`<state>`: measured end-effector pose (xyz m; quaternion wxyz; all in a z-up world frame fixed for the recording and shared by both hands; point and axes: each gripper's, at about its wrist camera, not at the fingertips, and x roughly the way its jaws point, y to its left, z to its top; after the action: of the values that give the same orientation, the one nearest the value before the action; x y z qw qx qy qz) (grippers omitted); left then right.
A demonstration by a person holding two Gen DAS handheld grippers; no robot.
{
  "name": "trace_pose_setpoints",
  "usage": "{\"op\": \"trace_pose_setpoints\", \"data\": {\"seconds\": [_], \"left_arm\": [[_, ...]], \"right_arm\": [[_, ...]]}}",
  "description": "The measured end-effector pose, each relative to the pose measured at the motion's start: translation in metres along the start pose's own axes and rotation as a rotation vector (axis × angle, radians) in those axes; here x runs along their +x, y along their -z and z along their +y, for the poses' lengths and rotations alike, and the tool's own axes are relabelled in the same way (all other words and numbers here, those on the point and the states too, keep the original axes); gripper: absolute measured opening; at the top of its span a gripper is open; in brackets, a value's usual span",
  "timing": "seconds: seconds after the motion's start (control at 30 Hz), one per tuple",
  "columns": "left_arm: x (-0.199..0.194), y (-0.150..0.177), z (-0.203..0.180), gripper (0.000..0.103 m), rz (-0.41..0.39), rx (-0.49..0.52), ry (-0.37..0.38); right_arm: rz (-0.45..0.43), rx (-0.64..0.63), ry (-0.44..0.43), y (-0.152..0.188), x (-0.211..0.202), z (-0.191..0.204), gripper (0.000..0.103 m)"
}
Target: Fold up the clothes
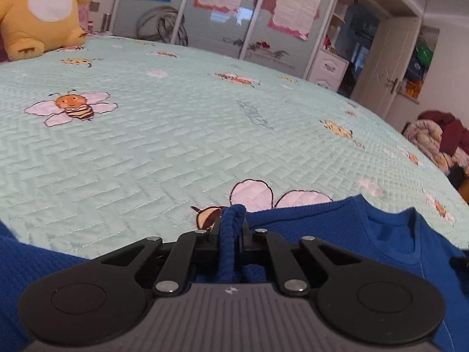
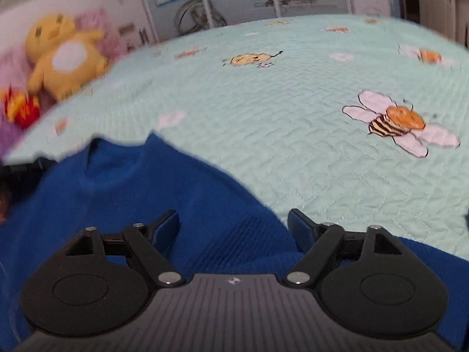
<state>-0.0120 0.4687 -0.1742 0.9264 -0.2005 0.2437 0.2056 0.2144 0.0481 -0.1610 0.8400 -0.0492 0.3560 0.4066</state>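
Note:
A blue knit sweater (image 1: 346, 231) lies on a pale green quilted bedspread (image 1: 164, 146), its V-neck collar (image 1: 410, 234) at the right in the left wrist view. My left gripper (image 1: 232, 228) is shut on a bunched fold of the blue sweater that sticks up between its fingers. In the right wrist view the same sweater (image 2: 164, 187) fills the lower left, collar (image 2: 114, 164) at the far side. My right gripper (image 2: 233, 223) stands open just above the sweater's right shoulder edge, with fabric below the gap and nothing pinched.
The bedspread (image 2: 293, 135) with bee prints stretches away behind the sweater. A yellow plush toy (image 1: 44, 14) sits at the head of the bed. Wardrobe doors (image 1: 211, 14) with posters stand beyond. A pile of clothes (image 1: 439, 138) lies off the right side.

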Motion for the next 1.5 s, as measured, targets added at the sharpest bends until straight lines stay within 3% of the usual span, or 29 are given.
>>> {"op": "trace_pose_setpoints", "data": {"seconds": [0.13, 0.27, 0.37, 0.43, 0.5, 0.53, 0.57, 0.6, 0.67, 0.73, 0.8, 0.87, 0.97, 1.1, 1.17, 1.23, 1.5], "left_arm": [[-0.006, -0.011, -0.002, 0.007, -0.051, -0.004, -0.009], [-0.011, -0.038, -0.014, 0.007, -0.113, 0.056, -0.014], [-0.015, -0.065, -0.02, 0.007, -0.182, 0.09, -0.037], [-0.017, -0.086, -0.014, 0.008, -0.221, 0.06, -0.047], [-0.003, -0.096, -0.006, 0.019, -0.165, 0.031, -0.056], [0.008, -0.098, -0.002, 0.022, -0.12, 0.027, -0.079], [0.021, -0.092, 0.0, 0.024, -0.065, 0.044, -0.13], [0.033, -0.086, 0.002, 0.023, -0.009, 0.061, -0.182], [0.04, -0.067, 0.014, 0.023, 0.071, 0.031, -0.207], [0.018, -0.049, 0.022, 0.024, 0.024, 0.007, -0.172], [-0.012, -0.038, 0.017, 0.044, -0.023, 0.032, -0.175], [-0.045, -0.025, 0.01, 0.057, -0.058, 0.034, -0.193], [-0.082, 0.004, -0.008, 0.057, -0.015, 0.06, -0.224], [-0.117, 0.055, -0.036, 0.062, 0.033, 0.053, -0.17], [-0.12, 0.081, -0.046, 0.066, 0.052, 0.06, -0.174], [-0.118, 0.1, -0.051, 0.067, 0.039, 0.096, -0.197], [-0.111, 0.093, -0.049, 0.074, 0.084, 0.176, -0.156]], "right_arm": [[-0.021, -0.082, 0.046, 0.004, -0.006, 0.018, 0.015], [-0.061, -0.129, 0.074, -0.014, -0.009, 0.03, 0.01], [-0.178, -0.118, 0.084, -0.048, -0.023, 0.031, 0.009], [-0.247, -0.108, 0.093, -0.071, -0.03, 0.029, 0.009], [-0.295, -0.098, 0.106, -0.091, -0.031, 0.027, 0.013], [-0.264, -0.071, 0.13, -0.089, -0.019, 0.023, 0.023], [-0.233, -0.043, 0.154, -0.087, -0.007, 0.019, 0.044], [-0.202, -0.016, 0.178, -0.086, 0.004, 0.015, 0.053], [-0.163, 0.009, 0.241, -0.072, 0.02, 0.014, 0.056], [-0.208, -0.013, 0.291, -0.043, 0.013, 0.025, 0.056], [-0.304, -0.054, 0.317, -0.011, -0.01, 0.042, 0.062], [-0.343, -0.095, 0.321, 0.02, -0.033, 0.058, 0.077], [-0.299, -0.052, 0.333, 0.056, -0.056, 0.061, 0.078], [-0.264, 0.205, 0.299, 0.08, -0.072, 0.036, 0.08], [-0.271, 0.295, 0.287, 0.086, -0.074, 0.027, 0.08], [-0.275, 0.301, 0.285, 0.087, -0.073, 0.027, 0.08], [-0.29, 0.324, 0.278, 0.088, -0.07, 0.027, 0.08]]}}
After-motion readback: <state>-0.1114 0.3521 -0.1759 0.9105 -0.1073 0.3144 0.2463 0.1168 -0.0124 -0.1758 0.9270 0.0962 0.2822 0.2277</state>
